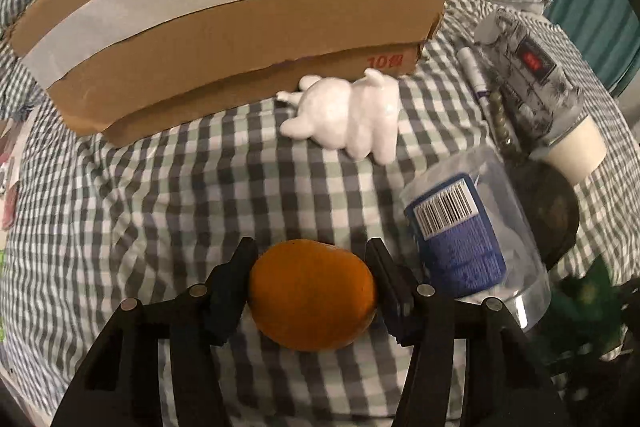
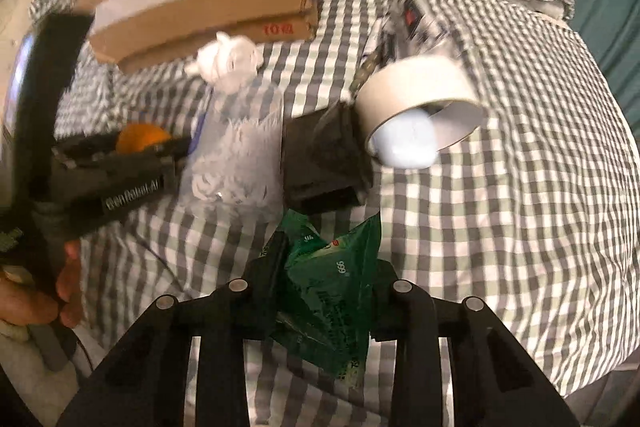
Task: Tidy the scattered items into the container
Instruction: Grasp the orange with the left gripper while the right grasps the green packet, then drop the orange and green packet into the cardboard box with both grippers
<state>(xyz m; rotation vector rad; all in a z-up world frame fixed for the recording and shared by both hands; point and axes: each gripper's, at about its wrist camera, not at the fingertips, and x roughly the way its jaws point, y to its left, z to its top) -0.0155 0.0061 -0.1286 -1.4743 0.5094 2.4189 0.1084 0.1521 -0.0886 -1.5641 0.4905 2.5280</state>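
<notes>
L wrist view: left gripper (image 1: 312, 291), lower centre of frame, has both black pads pressed on the sides of an orange (image 1: 313, 295). The fruit is smooth, deep orange, slightly oval; its long axis runs approx. left–right across the frame, spanning pad to pad. It sits over the grey-and-white checked cloth (image 1: 160, 187).

Behind it, upper left to upper centre, a cardboard box (image 1: 224, 39) with a pale tape band; red print near its lower right corner. Just in front of that corner lies a white figurine (image 1: 352, 115), on its side, limbs toward upper left and lower right.

Right side of frame: clear plastic jar (image 1: 476, 227) w/ blue label and barcode, lying tilted, long axis from upper left to lower right. Above it a printed grey bottle (image 1: 536, 83) w/ cream cap at lower right, long axis same diagonal. A white pen (image 1: 474, 77) lies beside the bottle, approx. parallel.

R wrist view: right gripper (image 2: 326, 291), lower centre, is closed on a crumpled green packet (image 2: 332, 291); shiny wrapper w/ white print, long axis roughly vertical in frame, its lower end hanging below the pads. The packet looks lifted off the cloth, though blur makes this uncertain.

Above centre, a black box (image 2: 324, 159) and a tape roll (image 2: 416, 95) w/ a pale blue rounded object (image 2: 408, 143) at its opening. At left, a hand (image 2: 44, 291) holds the other tool.
</notes>
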